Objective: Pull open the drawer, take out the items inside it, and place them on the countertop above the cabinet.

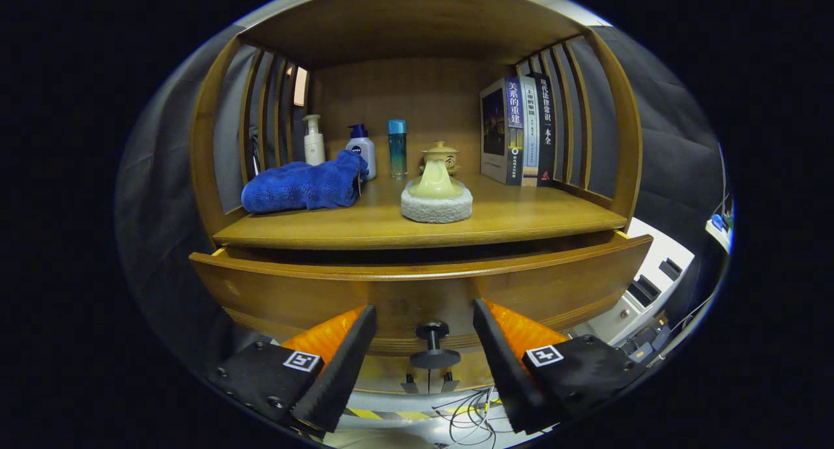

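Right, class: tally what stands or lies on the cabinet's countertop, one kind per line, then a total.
Bottles: 3 (pump bottle, blue-capped bottle, blue tube bottle)
Books: 3
Blue towel: 1
Lidded ceramic cup: 1
Ceramic piece on white pad: 1
Total: 9
The gripper, jaws open, flanks the drawer knob.

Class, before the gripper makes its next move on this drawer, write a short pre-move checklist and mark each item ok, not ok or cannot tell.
1. Gripper open: ok, fingers spread wide.
2. Drawer knob lined up between the fingers: ok, neither finger touching it.
3. Drawer open enough to reach inside: not ok, only a narrow gap under the countertop.
4. Items inside the drawer: cannot tell, interior hidden.
5. Bare countertop for placing: ok, open wood right of the sponge, in front of the books.
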The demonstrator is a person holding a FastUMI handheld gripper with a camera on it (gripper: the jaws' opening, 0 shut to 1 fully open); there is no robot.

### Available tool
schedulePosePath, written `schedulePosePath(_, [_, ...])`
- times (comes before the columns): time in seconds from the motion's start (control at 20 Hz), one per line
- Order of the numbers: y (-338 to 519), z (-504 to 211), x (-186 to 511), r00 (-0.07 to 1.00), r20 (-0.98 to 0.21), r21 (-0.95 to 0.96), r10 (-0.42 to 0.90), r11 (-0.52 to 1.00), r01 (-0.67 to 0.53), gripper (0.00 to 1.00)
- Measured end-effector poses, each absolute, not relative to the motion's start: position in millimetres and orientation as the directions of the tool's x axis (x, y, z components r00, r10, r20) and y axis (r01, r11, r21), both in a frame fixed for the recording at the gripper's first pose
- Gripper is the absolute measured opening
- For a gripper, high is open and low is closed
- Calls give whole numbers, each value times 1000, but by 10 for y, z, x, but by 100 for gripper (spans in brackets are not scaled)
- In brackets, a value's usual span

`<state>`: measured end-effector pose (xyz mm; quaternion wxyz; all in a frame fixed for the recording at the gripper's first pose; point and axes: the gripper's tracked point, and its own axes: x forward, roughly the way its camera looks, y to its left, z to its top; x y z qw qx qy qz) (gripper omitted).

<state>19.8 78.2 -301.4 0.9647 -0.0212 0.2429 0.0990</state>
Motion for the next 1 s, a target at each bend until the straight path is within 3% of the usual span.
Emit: schedulePosePath(1.0, [822,-3042,464,859,-478,17,185,979,-201,99])
